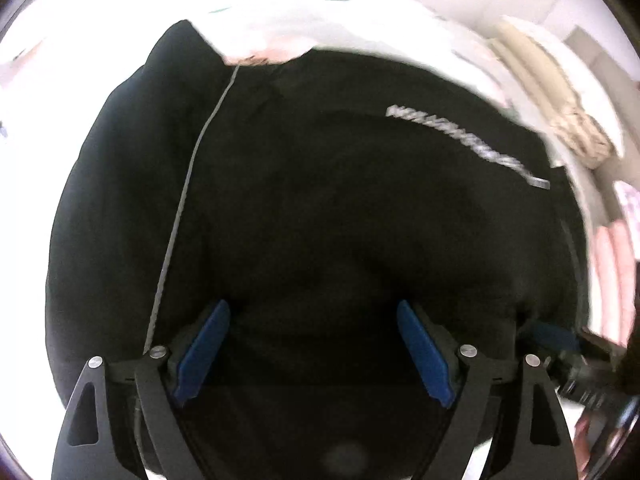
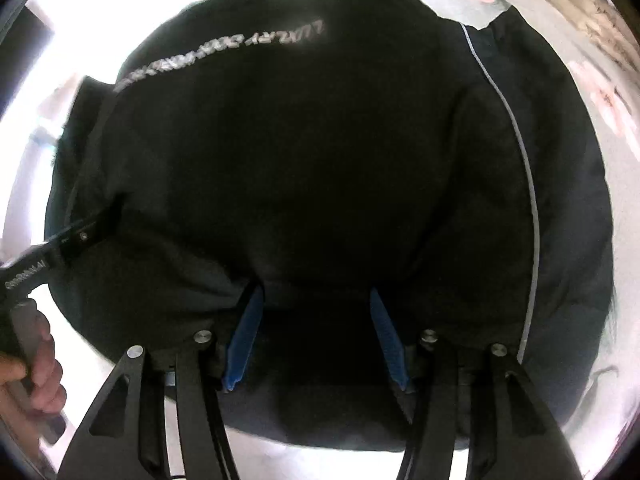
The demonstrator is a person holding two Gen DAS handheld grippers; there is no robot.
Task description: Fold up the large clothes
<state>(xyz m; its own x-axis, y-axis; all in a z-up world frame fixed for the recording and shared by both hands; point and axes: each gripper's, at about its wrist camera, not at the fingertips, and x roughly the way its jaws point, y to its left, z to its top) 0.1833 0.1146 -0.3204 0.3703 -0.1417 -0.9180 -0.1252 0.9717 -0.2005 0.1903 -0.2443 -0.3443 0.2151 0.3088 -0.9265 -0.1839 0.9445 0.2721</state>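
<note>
Black garment (image 1: 320, 200), blurred lettering (image 1: 464, 148), edges cut off by frame.

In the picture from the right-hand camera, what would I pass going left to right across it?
A person's hand holding the other hand-held gripper → white lettering on the black jacket → this hand-held gripper, with its blue pads → a thin pale stripe down the jacket.
</note>
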